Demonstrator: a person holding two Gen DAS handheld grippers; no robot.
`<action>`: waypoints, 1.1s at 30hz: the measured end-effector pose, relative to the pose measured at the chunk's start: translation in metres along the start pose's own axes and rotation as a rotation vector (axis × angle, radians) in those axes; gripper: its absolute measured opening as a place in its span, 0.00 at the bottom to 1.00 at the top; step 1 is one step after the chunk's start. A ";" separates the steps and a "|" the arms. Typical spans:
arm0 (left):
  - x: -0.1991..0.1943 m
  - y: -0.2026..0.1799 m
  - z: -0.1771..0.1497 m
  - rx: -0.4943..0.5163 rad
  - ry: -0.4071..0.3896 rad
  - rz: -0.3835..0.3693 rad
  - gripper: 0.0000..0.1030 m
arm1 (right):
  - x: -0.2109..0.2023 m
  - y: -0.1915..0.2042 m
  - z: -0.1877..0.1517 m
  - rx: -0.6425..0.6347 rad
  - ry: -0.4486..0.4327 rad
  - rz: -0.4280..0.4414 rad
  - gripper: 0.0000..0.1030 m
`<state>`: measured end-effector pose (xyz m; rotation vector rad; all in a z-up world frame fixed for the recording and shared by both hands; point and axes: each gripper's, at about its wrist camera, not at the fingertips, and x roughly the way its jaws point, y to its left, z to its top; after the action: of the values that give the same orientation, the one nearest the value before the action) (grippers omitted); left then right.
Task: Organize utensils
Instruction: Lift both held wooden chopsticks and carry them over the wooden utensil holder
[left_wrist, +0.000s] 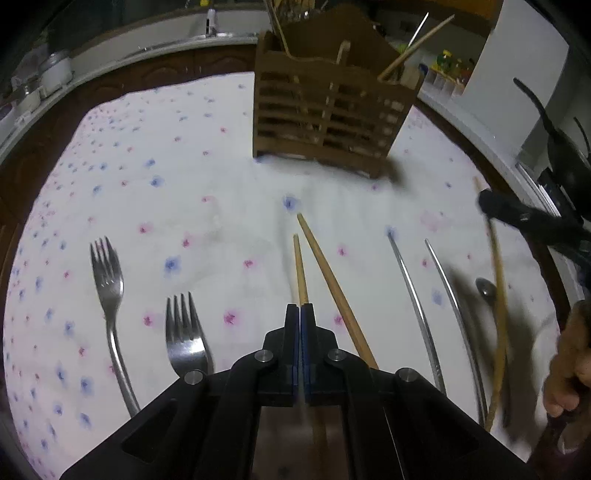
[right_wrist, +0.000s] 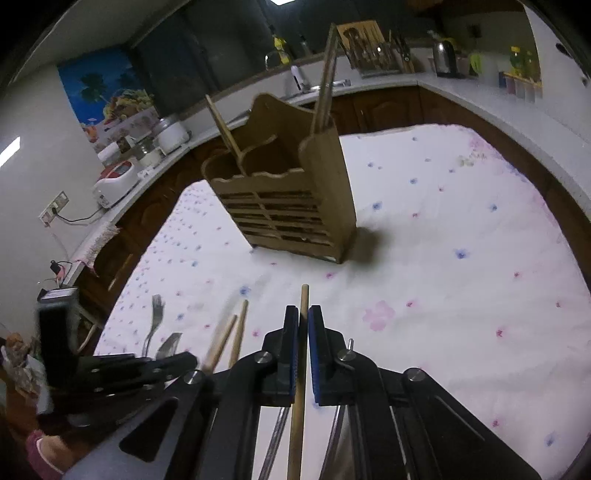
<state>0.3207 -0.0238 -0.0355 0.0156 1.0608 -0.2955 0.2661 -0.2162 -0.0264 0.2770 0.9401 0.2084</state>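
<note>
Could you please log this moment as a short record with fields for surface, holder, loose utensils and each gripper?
surface: floral tablecloth
holder: slatted wooden utensil holder, upright, a few sticks already in it
forks: two forks lying side by side on the left
loose chopstick: wooden chopstick flat on the cloth
metal chopsticks: two metal chopsticks lying to the right
left gripper: left gripper shut on short wooden chopstick
right gripper: right gripper shut on long wooden stick, lifted off the cloth
</note>
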 end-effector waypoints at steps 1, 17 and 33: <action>0.000 -0.001 0.001 0.001 -0.001 -0.002 0.01 | -0.002 0.001 0.000 -0.001 -0.003 0.001 0.05; 0.038 -0.022 0.015 0.121 0.053 0.064 0.08 | -0.022 -0.009 -0.016 0.046 -0.020 0.007 0.05; -0.065 0.011 -0.010 -0.030 -0.201 -0.132 0.04 | -0.057 0.012 -0.012 0.014 -0.092 0.039 0.05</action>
<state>0.2856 0.0035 0.0143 -0.1089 0.8682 -0.3920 0.2225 -0.2202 0.0144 0.3159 0.8453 0.2233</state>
